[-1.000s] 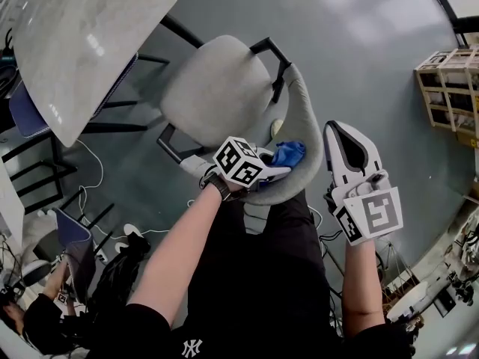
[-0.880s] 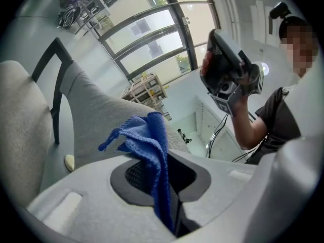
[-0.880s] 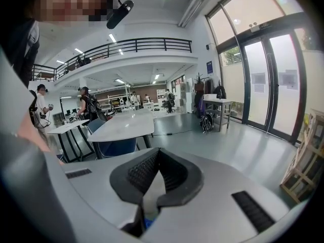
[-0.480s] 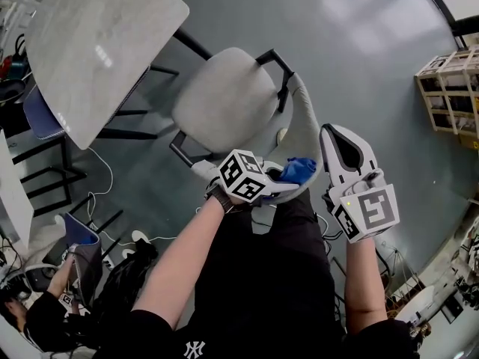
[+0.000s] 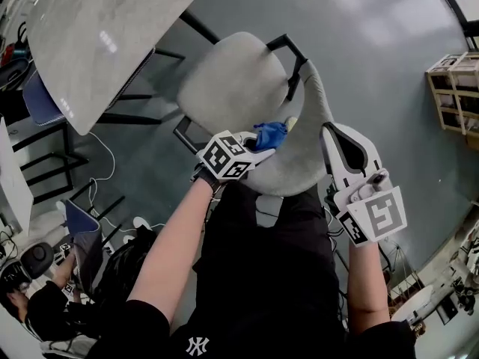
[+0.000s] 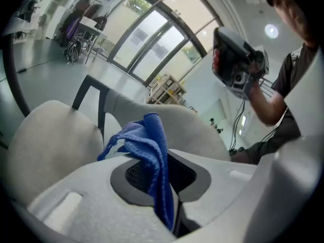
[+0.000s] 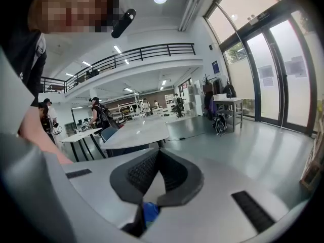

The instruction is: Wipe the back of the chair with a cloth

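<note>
A grey chair stands below me, its curved backrest (image 5: 303, 159) nearest and its seat (image 5: 232, 84) beyond. My left gripper (image 5: 262, 146) is shut on a blue cloth (image 5: 270, 134), which lies against the inner face of the backrest near its top edge. In the left gripper view the cloth (image 6: 148, 142) hangs out between the jaws, with the backrest (image 6: 177, 118) just behind it. My right gripper (image 5: 338, 134) hovers off the backrest's right end, shut with nothing between its jaws, which meet in the right gripper view (image 7: 156, 178).
A grey table (image 5: 105, 43) stands at the upper left, close to the chair's seat. A blue chair (image 5: 37, 99) is tucked under it. Wooden crates (image 5: 456, 88) sit at the right. Cables and bags lie on the floor at the lower left.
My left gripper has slid the cloth up and to the left along the backrest. The right gripper has stayed beside the backrest's right end.
</note>
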Motion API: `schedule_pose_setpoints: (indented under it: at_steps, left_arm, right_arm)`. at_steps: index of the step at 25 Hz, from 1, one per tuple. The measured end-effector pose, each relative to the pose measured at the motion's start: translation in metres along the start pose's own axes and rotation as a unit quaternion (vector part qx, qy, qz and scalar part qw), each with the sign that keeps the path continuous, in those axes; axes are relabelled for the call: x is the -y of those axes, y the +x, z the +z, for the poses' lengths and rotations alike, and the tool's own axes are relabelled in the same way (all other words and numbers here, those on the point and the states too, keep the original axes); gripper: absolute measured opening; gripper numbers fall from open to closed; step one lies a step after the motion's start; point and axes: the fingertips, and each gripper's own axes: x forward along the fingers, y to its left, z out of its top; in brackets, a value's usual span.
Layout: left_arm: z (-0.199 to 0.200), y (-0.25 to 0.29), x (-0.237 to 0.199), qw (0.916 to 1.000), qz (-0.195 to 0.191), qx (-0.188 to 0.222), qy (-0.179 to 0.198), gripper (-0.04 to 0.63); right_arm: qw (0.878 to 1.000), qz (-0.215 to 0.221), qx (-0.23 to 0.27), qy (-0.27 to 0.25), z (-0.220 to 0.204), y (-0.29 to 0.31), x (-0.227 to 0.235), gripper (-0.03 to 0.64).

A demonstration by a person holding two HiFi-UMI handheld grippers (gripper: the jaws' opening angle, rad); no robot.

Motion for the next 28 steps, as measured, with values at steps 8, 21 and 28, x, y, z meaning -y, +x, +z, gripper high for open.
schedule_pose_setpoints:
  at_steps: [8,21,28]
  left_arm:
    - [-0.084,0.043,-0.053,0.991,0.0,-0.133,-0.009,0.054]
    - [-0.088,0.056,-0.009,0.9779,-0.091,-0.175,-0.07,0.054]
    - [-0.058,0.038,0.038,0.9795,-0.098,-0.167,-0.058,0.054]
  right_arm:
    - [1.0,0.006,-0.031,-0.002,-0.04,0.014,-0.007,0.014]
    - [0.999,-0.005,-0.033,-0.001,-0.035,0.005,-0.001,0.014]
    - [1.0,-0.004,-0.01,-0.015,0.009,-0.011,0.0,0.014]
